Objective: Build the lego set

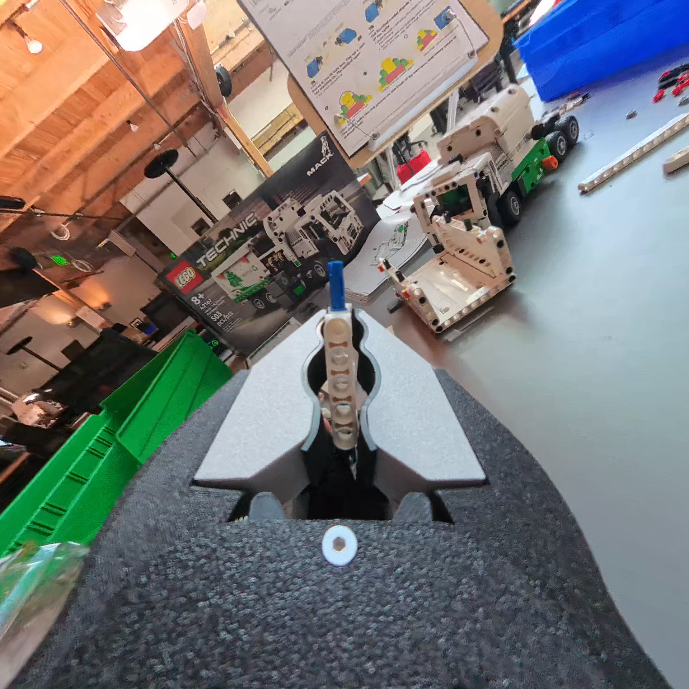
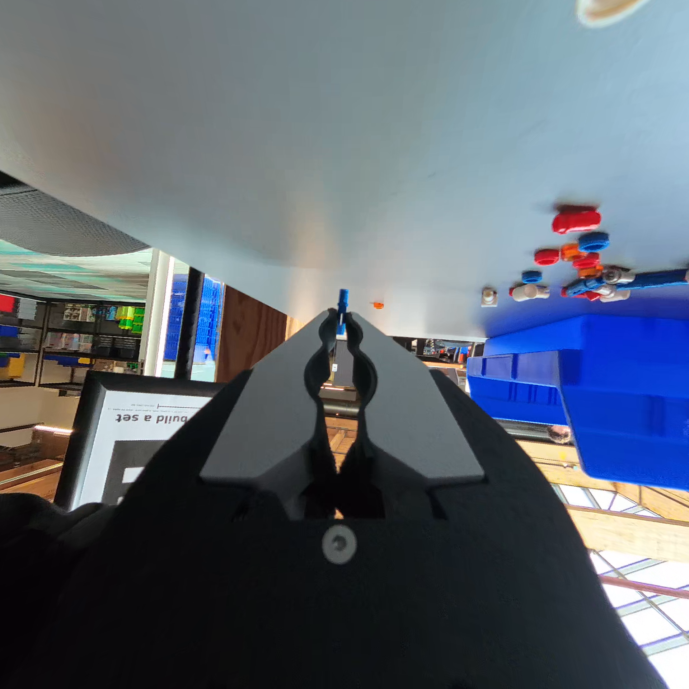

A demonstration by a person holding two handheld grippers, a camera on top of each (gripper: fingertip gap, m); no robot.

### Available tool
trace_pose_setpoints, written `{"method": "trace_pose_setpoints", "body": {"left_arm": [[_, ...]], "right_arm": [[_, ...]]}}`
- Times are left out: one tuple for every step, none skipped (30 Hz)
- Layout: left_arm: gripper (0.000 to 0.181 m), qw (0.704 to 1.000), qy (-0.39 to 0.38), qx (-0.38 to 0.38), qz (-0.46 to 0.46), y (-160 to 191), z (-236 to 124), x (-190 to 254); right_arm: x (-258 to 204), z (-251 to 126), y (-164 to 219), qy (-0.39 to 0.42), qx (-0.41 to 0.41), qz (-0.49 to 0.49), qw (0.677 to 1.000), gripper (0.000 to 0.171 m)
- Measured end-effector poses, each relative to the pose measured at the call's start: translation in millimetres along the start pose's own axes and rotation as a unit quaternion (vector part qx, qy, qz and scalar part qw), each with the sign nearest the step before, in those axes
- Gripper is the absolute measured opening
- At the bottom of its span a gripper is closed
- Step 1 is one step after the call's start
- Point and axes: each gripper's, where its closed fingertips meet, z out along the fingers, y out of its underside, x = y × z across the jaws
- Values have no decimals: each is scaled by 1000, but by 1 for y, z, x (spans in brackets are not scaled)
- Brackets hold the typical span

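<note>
My left gripper [image 1: 340,313] is shut on a white holed beam [image 1: 340,376] that runs along its fingers; a blue pin [image 1: 336,285] sticks out of the beam's far end. Beyond it a partly built white and green truck [image 1: 484,194] stands on the grey table [image 1: 596,335]. My right gripper [image 2: 340,315] is shut on a small blue pin [image 2: 342,311] at its tips, held in the air with the view upside down, so the grey table [image 2: 298,130] shows overhead. Neither gripper shows in the other's view.
The set's box [image 1: 261,261] stands left of the truck, with a board of printed instructions [image 1: 373,63] behind. A green bin [image 1: 112,447] is at left, a blue bin [image 1: 604,44] at right. Loose white beams [image 1: 634,153] lie near. Loose red, blue and white parts [image 2: 581,261], a blue bin [image 2: 596,395] and a framed sign [image 2: 123,421] show in the right view. One gripper's finger ends stand about 45 centimetres off the other's.
</note>
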Motion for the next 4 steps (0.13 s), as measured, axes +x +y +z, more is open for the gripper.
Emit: {"method": "trace_pose_setpoints", "body": {"left_arm": [[5, 1000, 7, 10, -13, -3, -1, 0], [5, 999, 24, 21, -21, -6, -2, 4], [5, 999, 37, 33, -23, -10, -4, 7], [5, 998, 42, 41, -19, -13, -5, 10]], "right_arm": [[3, 2, -2, 10, 8, -4, 1000, 3], [4, 3, -5, 13, 17, -4, 1000, 3], [2, 3, -8, 9, 28, -3, 1000, 3], [1, 3, -10, 7, 35, -5, 999, 3]]}}
